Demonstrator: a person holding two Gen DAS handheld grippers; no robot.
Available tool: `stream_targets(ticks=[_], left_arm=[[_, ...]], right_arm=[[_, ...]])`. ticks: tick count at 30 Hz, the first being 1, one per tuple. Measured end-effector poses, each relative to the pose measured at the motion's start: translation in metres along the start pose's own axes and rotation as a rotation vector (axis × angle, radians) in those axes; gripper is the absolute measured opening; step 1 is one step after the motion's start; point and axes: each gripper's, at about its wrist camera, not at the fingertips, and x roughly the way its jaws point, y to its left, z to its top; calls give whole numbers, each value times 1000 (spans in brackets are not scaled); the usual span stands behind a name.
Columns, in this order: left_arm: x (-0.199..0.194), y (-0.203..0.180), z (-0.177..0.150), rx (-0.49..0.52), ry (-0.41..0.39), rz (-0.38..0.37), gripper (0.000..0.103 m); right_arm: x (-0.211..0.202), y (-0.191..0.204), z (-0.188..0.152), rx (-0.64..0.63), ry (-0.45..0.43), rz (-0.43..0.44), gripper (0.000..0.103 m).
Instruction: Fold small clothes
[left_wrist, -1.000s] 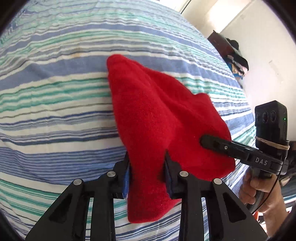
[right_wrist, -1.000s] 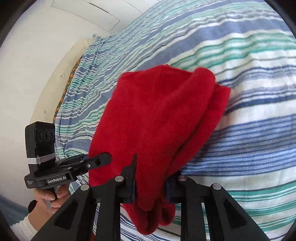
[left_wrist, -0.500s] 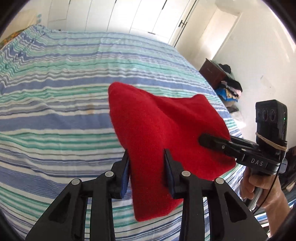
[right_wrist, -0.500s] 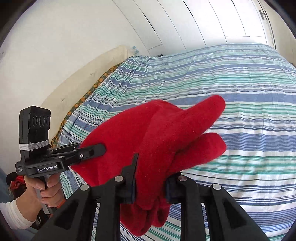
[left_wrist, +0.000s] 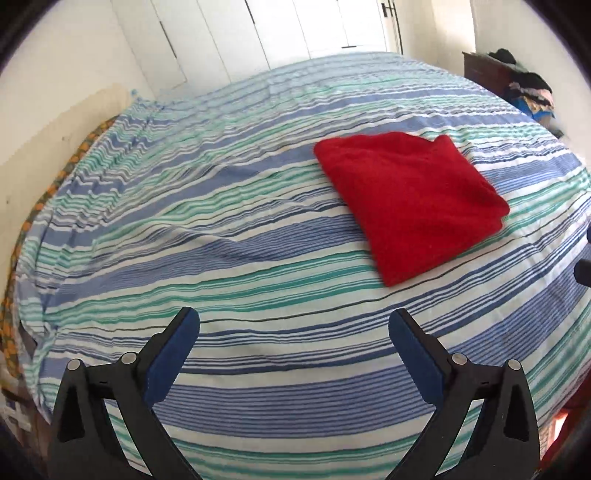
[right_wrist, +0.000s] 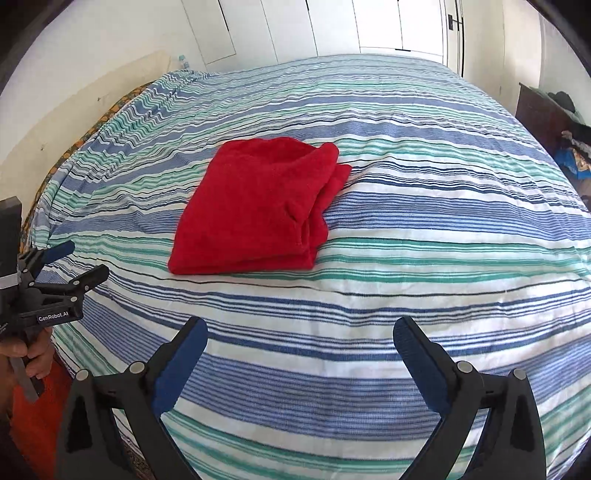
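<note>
A red fleece garment (left_wrist: 410, 201) lies folded in a flat, roughly square stack on the striped bed; it also shows in the right wrist view (right_wrist: 258, 206). My left gripper (left_wrist: 293, 325) is open and empty, pulled back from the garment near the bed's front edge. My right gripper (right_wrist: 299, 334) is open and empty, also back from the garment. The left gripper also shows at the left edge of the right wrist view (right_wrist: 79, 264), open, held in a hand.
The bed (right_wrist: 424, 184) has a blue, green and white striped sheet. White closet doors (right_wrist: 332, 26) stand behind it. A dark dresser with piled clothes (left_wrist: 517, 85) is at the far right. A wall (left_wrist: 55, 92) runs along the bed's left side.
Both grippers held the red garment in the air; now both have opened, let it go and drawn back. The garment lies folded on the bed.
</note>
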Motion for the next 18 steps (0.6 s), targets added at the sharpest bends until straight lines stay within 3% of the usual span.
stream_targets(ticks=[5,7,10,13,15,18], left_arm=[[-42,-3,-18,25,18,105,102],[-57,0,-25,4,43,72,102],[-72,7,-29,-31,110,-66,102],[-89,13,-33,-72,114,-174,102],[-98,15,-35,-86,116,-181,102],[-108,11,-38,-69,106,-132,102]], right_arm=[[-45,40,-25,-29,-11,-71,102],[-61,50,-32,-43,-5,-111,102],[-83,67,-39,-87,-8,-151,102],[-98,82,-46,-117,5,-145,102],[-105,93,-48,-141,12,-149,102],[-115,108,-52,-170,19,-153,102]])
